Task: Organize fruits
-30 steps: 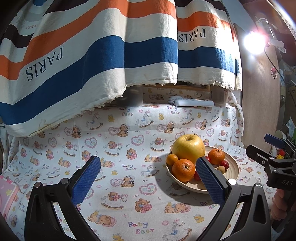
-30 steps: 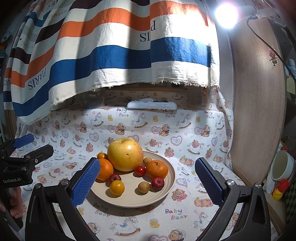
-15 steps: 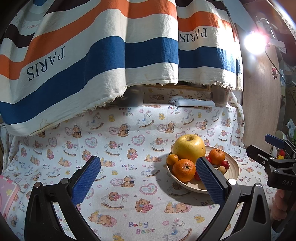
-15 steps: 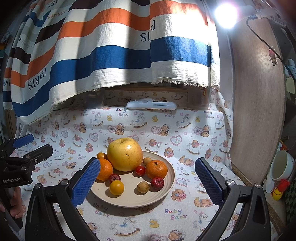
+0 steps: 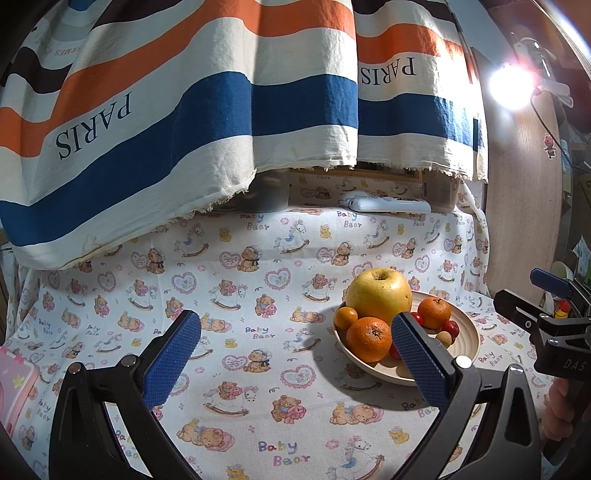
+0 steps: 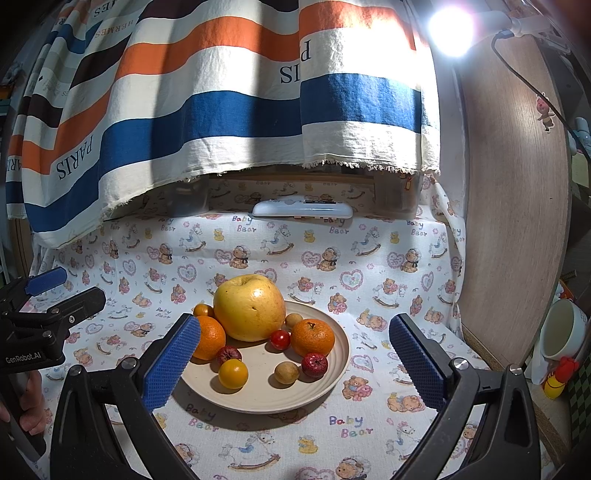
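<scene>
A bear-print cloth (image 6: 369, 258) is spread below a striped towel (image 6: 221, 110); a remote (image 6: 302, 210) lies behind, a cup (image 6: 563, 328) is seen beside a lamp-lit (image 6: 450, 27) panel.

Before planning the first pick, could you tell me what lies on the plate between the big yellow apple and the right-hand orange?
In the right wrist view, a small red cherry tomato lies between the big yellow apple and the right-hand orange on the plate.

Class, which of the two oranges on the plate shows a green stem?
The orange right of the big yellow apple; the other orange, behind the claw finger, shows none.
</scene>
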A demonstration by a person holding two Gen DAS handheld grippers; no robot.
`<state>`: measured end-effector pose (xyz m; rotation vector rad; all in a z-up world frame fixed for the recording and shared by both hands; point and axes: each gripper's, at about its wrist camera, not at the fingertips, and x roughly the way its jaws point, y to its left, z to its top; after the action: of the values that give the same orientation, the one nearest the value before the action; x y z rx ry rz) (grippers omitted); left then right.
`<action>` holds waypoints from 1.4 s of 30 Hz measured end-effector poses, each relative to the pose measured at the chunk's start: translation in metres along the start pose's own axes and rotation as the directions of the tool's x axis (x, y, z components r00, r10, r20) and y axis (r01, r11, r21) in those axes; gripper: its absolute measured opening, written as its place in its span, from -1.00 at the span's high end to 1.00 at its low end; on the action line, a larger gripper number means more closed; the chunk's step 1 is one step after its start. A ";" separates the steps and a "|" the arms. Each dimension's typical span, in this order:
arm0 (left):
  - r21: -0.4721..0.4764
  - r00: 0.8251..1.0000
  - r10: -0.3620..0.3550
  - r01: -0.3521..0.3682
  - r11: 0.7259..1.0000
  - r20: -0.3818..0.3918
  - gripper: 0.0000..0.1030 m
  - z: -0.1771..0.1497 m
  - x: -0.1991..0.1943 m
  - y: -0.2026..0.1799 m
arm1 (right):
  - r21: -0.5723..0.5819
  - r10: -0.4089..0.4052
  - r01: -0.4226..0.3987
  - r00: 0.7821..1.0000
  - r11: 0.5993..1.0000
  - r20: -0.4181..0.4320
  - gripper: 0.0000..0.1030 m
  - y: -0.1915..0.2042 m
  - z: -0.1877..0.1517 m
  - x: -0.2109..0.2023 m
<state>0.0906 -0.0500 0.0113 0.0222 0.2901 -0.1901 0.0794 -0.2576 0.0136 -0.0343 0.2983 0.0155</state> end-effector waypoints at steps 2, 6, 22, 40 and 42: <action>0.000 1.000 0.000 0.000 1.000 0.000 -0.99 0.000 0.000 0.000 | 0.000 0.000 0.000 1.000 1.000 0.000 -0.99 0.000 0.000 0.000; 0.000 1.000 0.000 0.000 1.000 0.000 -0.99 0.000 0.000 0.000 | 0.000 -0.001 0.001 1.000 1.000 0.000 -0.99 0.000 0.000 0.000; 0.003 1.000 0.000 0.000 1.000 0.000 -0.99 -0.001 -0.001 0.000 | 0.000 0.000 0.000 1.000 1.000 0.000 -0.99 0.000 -0.001 -0.001; 0.006 1.000 -0.007 0.007 1.000 0.000 -0.99 0.000 -0.002 -0.001 | 0.000 -0.001 0.001 1.000 1.000 0.000 -0.99 0.000 0.000 0.000; 0.007 1.000 -0.007 0.007 1.000 0.000 -0.99 0.000 -0.002 -0.001 | 0.000 -0.001 0.001 1.000 1.000 0.000 -0.99 0.000 0.000 0.000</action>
<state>0.0886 -0.0511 0.0116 0.0284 0.2900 -0.1983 0.0791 -0.2580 0.0134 -0.0339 0.2982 0.0148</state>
